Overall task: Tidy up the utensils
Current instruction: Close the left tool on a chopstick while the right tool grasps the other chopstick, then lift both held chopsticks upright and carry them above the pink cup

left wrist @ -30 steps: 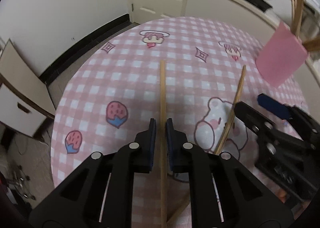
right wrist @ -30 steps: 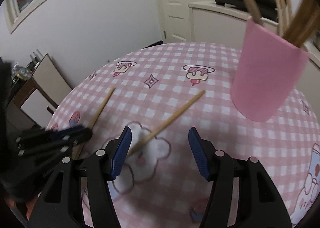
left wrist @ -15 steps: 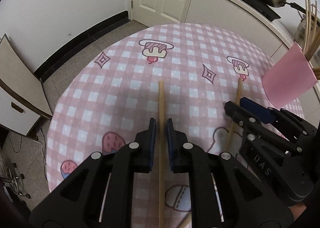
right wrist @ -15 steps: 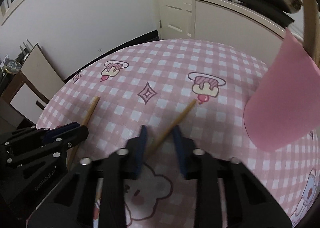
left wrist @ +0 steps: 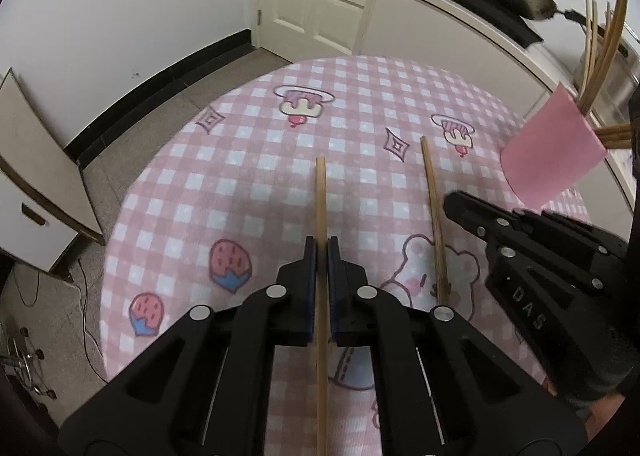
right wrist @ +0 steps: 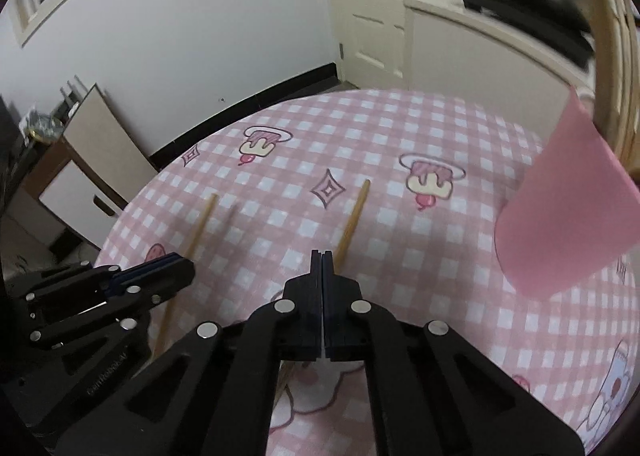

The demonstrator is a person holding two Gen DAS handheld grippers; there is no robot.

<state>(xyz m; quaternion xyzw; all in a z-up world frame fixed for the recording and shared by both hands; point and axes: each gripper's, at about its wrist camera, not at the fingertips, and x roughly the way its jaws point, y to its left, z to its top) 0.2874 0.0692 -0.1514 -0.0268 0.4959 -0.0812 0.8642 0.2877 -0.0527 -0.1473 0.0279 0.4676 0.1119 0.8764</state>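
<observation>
Left gripper (left wrist: 322, 252): pinching chopstick (left wrist: 320, 192). Right gripper (right wrist: 322, 256): pressed together beside second chopstick (right wrist: 354, 216), apparently missing it. Risk: lifting empty-handed; pink holder (right wrist: 560, 216) to its right.

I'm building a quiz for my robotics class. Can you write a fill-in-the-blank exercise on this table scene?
1. The left gripper is shut on a wooden ___.
2. The holder with more utensils standing in it is coloured ___.
3. Counting the held one, ___ of them show outside the holder, over the checked tablecloth.
Missing words: chopstick; pink; two.
</observation>
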